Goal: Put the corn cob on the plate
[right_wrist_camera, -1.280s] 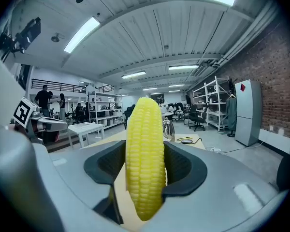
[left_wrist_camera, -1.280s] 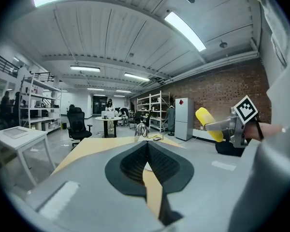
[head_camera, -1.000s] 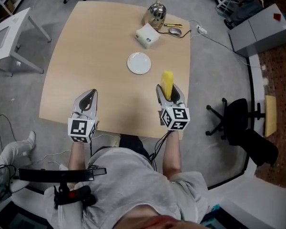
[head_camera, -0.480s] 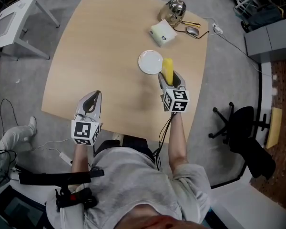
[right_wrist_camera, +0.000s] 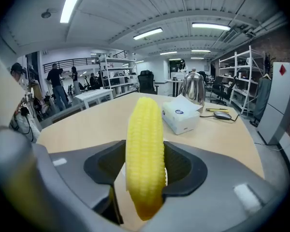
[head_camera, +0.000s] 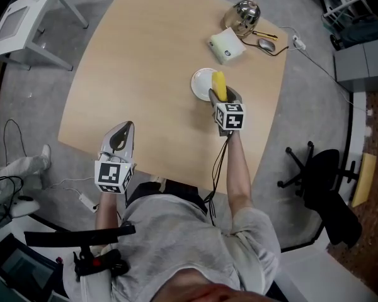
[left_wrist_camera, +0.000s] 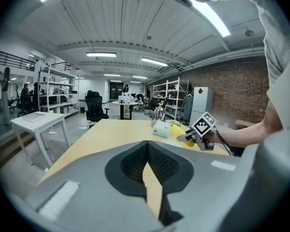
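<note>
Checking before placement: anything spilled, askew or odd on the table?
Nothing stands out. The corn cob is clamped between the jaws of the right gripper, overlapping the plate in the head view; the kettle stands upright.

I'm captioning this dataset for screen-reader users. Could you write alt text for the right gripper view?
A yellow corn cob is clamped between the jaws of the right gripper, filling the picture's middle above a light wooden table. Farther along the table sit a white tissue box and a shiny metal kettle; shelving fills the room behind.
</note>
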The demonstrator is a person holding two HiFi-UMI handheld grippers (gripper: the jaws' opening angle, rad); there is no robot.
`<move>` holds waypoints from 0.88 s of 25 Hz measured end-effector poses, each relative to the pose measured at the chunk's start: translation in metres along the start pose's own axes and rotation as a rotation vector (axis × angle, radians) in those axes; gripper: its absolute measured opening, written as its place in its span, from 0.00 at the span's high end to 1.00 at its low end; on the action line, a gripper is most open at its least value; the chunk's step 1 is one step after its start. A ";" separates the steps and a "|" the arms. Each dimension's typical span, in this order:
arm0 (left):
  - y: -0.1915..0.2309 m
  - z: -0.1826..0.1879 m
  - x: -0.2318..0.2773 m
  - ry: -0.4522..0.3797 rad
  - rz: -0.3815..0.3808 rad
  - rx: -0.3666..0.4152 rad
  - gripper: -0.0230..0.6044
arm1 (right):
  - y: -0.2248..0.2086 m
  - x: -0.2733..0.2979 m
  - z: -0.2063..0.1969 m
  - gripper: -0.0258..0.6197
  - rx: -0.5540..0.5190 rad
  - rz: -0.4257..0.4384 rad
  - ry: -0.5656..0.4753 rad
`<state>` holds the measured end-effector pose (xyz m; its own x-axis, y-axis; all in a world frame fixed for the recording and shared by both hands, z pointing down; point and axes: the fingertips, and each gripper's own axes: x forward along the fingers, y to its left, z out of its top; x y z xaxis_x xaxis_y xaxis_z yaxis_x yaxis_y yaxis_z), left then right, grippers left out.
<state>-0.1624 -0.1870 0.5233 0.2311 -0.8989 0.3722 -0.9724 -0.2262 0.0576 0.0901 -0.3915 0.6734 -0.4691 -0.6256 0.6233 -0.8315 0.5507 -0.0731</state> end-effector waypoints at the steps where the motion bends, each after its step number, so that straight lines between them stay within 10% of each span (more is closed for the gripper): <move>1: 0.002 0.000 0.000 0.002 0.006 -0.002 0.93 | -0.001 0.007 -0.003 0.58 -0.002 0.004 0.016; 22: 0.015 -0.018 -0.002 0.027 0.030 -0.055 0.93 | -0.005 0.081 -0.038 0.58 -0.121 -0.014 0.235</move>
<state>-0.1784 -0.1820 0.5401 0.2015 -0.8942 0.3997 -0.9794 -0.1777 0.0963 0.0674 -0.4242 0.7538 -0.3644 -0.4956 0.7884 -0.7891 0.6139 0.0212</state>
